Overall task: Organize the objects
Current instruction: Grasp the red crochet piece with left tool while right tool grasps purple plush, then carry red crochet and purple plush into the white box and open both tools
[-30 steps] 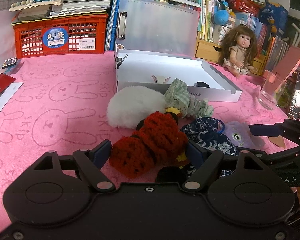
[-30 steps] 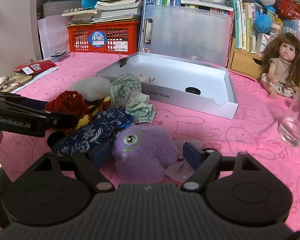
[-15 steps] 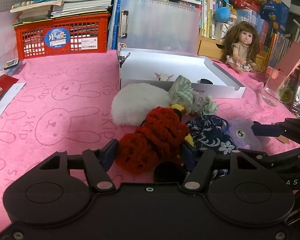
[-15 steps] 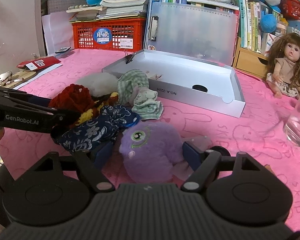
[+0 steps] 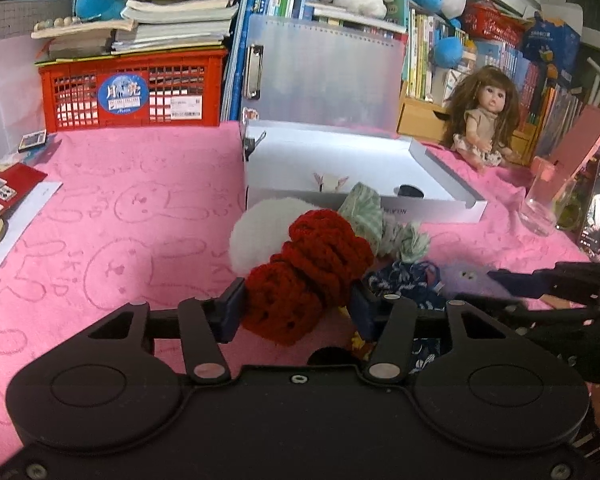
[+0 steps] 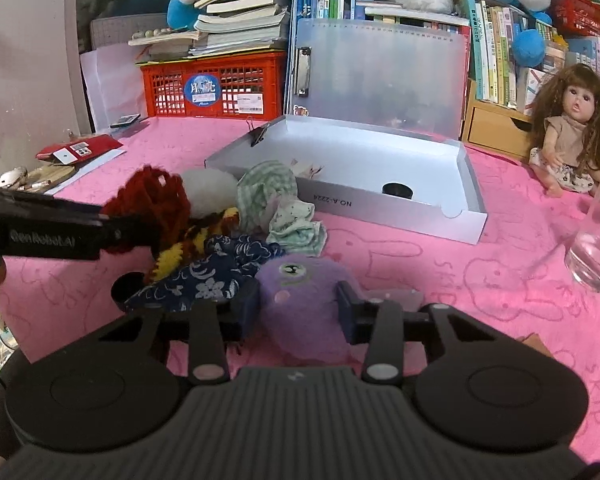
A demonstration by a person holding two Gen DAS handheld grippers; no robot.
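My left gripper [image 5: 296, 310] is shut on a red knitted piece [image 5: 312, 264] and holds it slightly above the pink cloth; it also shows in the right wrist view [image 6: 148, 200]. My right gripper [image 6: 298, 310] is shut on a purple plush toy [image 6: 304, 300]. Between them lie a navy floral cloth [image 6: 212, 276], a green checked cloth [image 6: 276, 196], a white fluffy ball [image 5: 260, 224] and a yellow-striped knit bit [image 6: 188, 248]. An open white box [image 6: 380, 176] with a raised translucent lid stands just behind the pile.
A red crate [image 5: 136, 92] stacked with books stands at the back left. A doll [image 6: 568, 132] sits at the right by a wooden drawer. A glass [image 6: 596, 248] stands at the right. Red cards [image 5: 4, 188] and papers lie at the left edge.
Both grippers have closed on their items. The left one has lifted the red knitted piece a little. The right one now squeezes the purple plush.
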